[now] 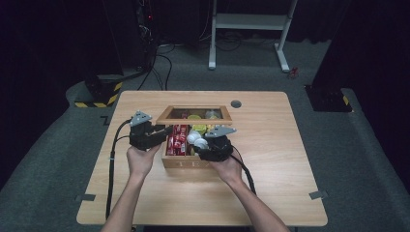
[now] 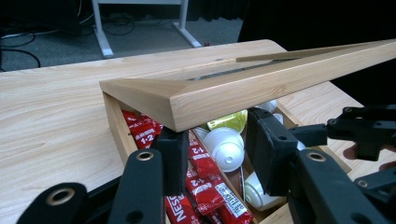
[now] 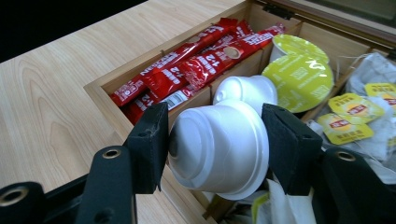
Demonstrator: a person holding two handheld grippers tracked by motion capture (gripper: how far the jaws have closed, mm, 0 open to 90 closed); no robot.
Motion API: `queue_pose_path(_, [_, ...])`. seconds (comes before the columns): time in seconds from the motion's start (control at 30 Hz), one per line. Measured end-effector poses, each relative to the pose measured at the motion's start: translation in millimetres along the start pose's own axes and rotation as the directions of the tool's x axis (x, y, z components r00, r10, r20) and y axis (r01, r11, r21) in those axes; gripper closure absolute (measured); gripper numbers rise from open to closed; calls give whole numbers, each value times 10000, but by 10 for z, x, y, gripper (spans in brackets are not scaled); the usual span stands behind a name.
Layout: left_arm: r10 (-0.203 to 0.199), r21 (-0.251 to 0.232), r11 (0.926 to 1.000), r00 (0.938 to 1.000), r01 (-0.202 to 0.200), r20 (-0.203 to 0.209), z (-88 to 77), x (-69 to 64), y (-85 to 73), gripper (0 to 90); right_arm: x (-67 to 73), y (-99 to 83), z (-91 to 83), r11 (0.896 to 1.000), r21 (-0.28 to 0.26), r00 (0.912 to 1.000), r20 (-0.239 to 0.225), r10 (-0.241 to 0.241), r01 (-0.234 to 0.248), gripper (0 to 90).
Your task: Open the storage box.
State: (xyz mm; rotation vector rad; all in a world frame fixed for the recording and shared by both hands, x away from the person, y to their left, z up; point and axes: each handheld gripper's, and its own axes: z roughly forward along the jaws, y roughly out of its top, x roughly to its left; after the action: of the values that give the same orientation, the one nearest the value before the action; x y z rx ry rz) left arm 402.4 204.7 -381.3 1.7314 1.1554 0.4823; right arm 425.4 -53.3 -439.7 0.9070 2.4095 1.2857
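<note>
Right gripper view: the right gripper (image 3: 212,140) has its jaws half open, clamped on a white capsule (image 3: 219,149) just above the wooden box (image 3: 100,88). Left gripper (image 2: 215,154): jaws grip the lid (image 2: 261,86), propping it open. Next move: lift the capsule clear.

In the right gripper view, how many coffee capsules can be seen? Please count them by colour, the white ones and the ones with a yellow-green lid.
White capsules: 2 (one white capsule held between the jaws of the right gripper, a second just behind it)
Capsules with a yellow-green lid: 2 (the nearer, the farther)
Total: 4
</note>
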Motion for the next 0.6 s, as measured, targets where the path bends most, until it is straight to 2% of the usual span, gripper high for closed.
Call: queue_pose_path(0.6, [-46,2,10000,10000,46,15,5,-5,5,599,-180,-59,-296,9992,-304,9986,443,279,-266,438])
